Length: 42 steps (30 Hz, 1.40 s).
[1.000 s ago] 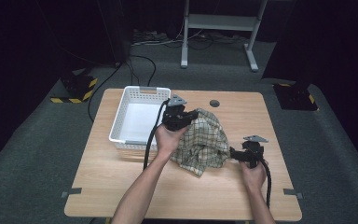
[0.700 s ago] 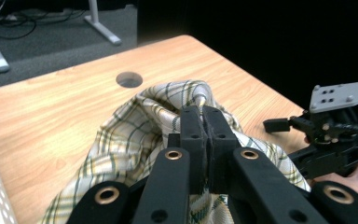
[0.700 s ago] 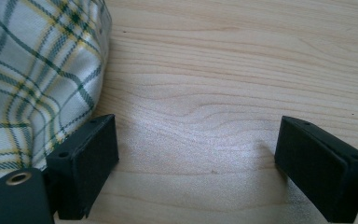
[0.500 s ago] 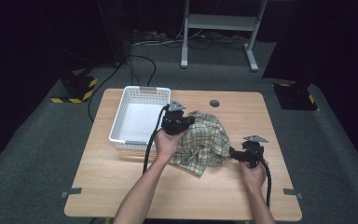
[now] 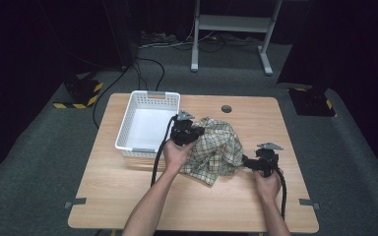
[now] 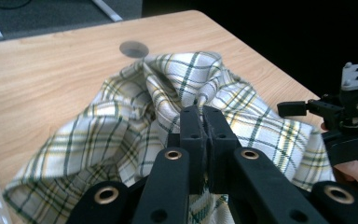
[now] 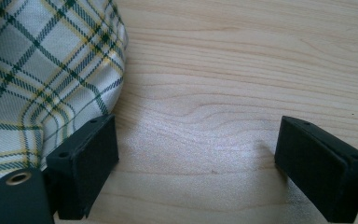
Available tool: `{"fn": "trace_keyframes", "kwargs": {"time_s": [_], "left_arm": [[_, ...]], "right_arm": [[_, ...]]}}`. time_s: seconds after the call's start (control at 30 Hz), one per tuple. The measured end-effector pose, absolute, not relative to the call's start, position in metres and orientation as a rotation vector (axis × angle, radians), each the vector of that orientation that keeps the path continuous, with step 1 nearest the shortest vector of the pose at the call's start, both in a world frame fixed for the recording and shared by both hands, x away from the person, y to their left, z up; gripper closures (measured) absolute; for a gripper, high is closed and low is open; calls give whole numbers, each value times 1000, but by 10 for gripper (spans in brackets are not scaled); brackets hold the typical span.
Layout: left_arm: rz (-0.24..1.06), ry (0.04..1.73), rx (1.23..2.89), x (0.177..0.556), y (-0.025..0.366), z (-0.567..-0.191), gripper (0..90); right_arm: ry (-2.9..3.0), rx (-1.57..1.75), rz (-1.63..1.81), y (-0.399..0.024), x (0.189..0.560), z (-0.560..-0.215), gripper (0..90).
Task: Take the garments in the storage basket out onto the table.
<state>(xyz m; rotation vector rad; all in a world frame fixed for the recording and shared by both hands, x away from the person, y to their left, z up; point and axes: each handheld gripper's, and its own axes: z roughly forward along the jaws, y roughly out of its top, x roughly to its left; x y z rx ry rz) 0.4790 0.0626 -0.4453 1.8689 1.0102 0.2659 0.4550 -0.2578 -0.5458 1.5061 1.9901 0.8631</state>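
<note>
A green-and-yellow plaid cloth (image 5: 217,150) lies bunched in the middle of the wooden table (image 5: 128,196). My left gripper (image 5: 193,132) is shut on a fold of the plaid cloth (image 6: 168,100) at its left edge and holds that fold raised; in the left gripper view the left gripper (image 6: 203,116) has both jaws pressed together on the fabric. My right gripper (image 5: 246,162) stands open at the cloth's right edge, low over the table. In the right gripper view the right gripper (image 7: 198,154) has bare wood between its jaws, and the cloth (image 7: 37,70) lies beside its left jaw.
A white slotted basket (image 5: 145,124) stands on the table to the left of the cloth, its inside bare. A round dark hole (image 5: 226,108) marks the table's far side. Cables trail from both grippers toward the near edge. Dark floor surrounds the table.
The left gripper has shifted slightly left and toward me with the cloth fold. The right gripper has stayed in place.
</note>
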Motion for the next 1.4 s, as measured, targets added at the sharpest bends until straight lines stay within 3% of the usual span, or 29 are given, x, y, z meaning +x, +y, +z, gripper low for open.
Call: {"fn": "trace_keyframes", "kwargs": {"time_s": [0.73, 0.9, 1.13, 1.4], "left_arm": [[289, 1018, 1902, 477, 64, -456, 832], [272, 1013, 1910, 476, 65, -456, 733], [295, 1038, 1897, 475, 67, -454, 461], [280, 1046, 1841, 473, 79, -447, 322]], "right_arm": [[1990, 1506, 863, -258, 455, -546, 126], [1990, 1506, 863, -258, 455, -546, 126], [1990, 1506, 863, -258, 455, -546, 126], [1990, 1506, 863, -258, 455, -546, 126]]}}
